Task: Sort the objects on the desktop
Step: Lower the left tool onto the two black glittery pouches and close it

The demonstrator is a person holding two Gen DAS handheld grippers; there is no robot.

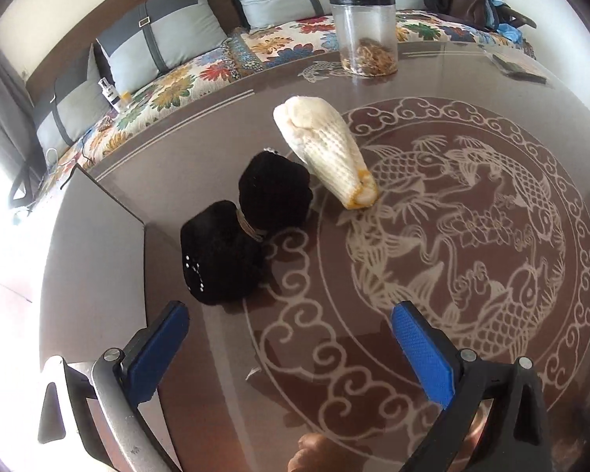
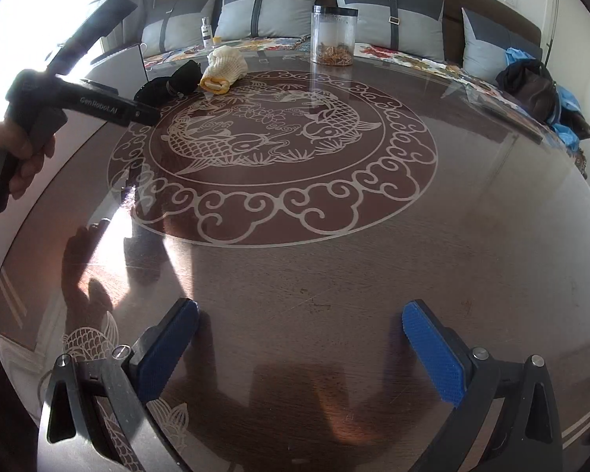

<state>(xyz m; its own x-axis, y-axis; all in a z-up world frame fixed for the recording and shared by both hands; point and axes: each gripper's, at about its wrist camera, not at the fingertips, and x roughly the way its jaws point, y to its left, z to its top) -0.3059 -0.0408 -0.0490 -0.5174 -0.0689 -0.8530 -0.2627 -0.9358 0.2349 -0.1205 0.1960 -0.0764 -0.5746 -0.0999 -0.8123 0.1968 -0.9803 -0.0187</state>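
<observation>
Left hand-held gripper [image 1: 291,344] open, cream sock [image 1: 326,155] lying diagonally

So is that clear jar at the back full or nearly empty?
Nearly empty: the clear jar stands upright with its black lid on, holding only a low layer of brownish-yellow bits at the bottom.

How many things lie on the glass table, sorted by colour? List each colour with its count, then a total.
Black knitted bundle: 1
Cream knitted bundle: 1
Clear jar with a black lid: 1
Dark flat item at the far edge, too blurred to name: 1
Total: 4
</observation>
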